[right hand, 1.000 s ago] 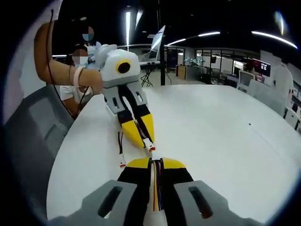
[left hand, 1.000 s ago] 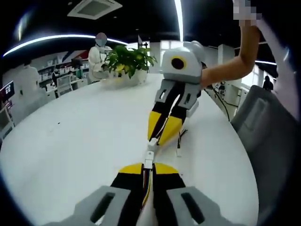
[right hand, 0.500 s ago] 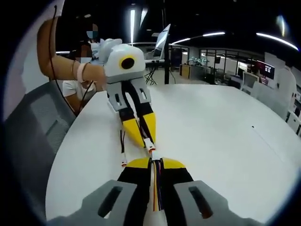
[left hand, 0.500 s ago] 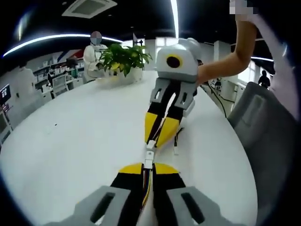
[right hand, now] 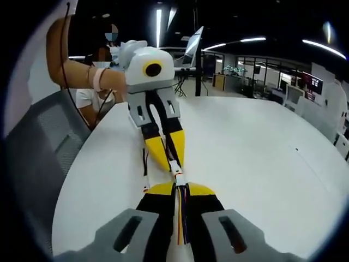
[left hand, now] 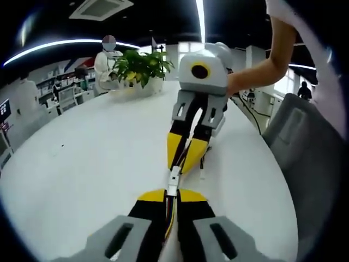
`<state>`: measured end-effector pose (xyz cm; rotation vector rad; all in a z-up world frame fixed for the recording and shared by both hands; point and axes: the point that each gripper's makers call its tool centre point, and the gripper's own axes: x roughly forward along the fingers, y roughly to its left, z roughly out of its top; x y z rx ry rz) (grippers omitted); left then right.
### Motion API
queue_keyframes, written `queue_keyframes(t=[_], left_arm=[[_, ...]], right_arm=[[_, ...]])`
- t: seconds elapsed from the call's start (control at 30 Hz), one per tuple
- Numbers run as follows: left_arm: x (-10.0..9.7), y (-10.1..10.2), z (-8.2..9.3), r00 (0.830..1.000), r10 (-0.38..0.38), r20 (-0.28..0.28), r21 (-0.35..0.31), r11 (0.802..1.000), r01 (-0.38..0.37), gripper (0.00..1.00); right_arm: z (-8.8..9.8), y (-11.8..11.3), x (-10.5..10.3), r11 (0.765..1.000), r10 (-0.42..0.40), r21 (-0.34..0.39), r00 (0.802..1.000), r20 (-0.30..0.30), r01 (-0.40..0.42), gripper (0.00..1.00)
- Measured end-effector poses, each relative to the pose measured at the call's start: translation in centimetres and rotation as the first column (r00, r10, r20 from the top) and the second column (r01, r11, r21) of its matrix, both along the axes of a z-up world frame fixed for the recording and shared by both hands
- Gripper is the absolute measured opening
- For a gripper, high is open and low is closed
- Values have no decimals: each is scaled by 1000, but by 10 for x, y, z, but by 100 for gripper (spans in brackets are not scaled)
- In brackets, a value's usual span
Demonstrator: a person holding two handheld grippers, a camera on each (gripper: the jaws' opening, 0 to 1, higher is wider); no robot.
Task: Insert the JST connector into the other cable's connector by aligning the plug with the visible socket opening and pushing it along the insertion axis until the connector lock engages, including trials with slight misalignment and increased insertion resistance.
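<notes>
In the left gripper view my left gripper is shut on a cable of coloured wires. Its white JST connector sticks out past the yellow tips. My right gripper reaches in from above, shut on the other cable, whose white connector meets the first end to end. I cannot tell whether they are locked together. In the right gripper view my right gripper holds its coloured-wire cable, and the left gripper points down at it. The two connectors touch between the yellow tips.
All this hangs over a white table. A loose black cable tail hangs from the right gripper. A potted plant stands at the far end. Grey chairs flank the table. A person in white is behind the plant.
The two grippers have drawn closer together. The gap between the two connectors has closed, and they now touch.
</notes>
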<state>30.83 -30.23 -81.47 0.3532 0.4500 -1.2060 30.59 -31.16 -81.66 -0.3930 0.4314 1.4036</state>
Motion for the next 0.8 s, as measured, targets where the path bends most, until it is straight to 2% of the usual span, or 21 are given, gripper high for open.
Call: queue_keyframes(t=[0.2, 0.33, 0.6, 0.8], left_arm=[[-2, 0, 0, 1000, -7, -11, 0, 1000, 7, 0], [-2, 0, 0, 999, 4, -44, -9, 1000, -5, 0], [-5, -3, 0, 999, -30, -19, 5, 1000, 30, 0], [-5, -4, 3, 999, -36, -17, -11, 999, 36, 0]], right_arm=[[-1, -1, -2, 999, 33, -19, 999, 16, -32, 3], [0, -1, -4, 997, 64, -34, 997, 36, -62, 3], [-1, -2, -5, 994, 102, -53, 994, 51, -99, 3], [1, -4, -5, 994, 106, -44, 993, 45, -104, 3]])
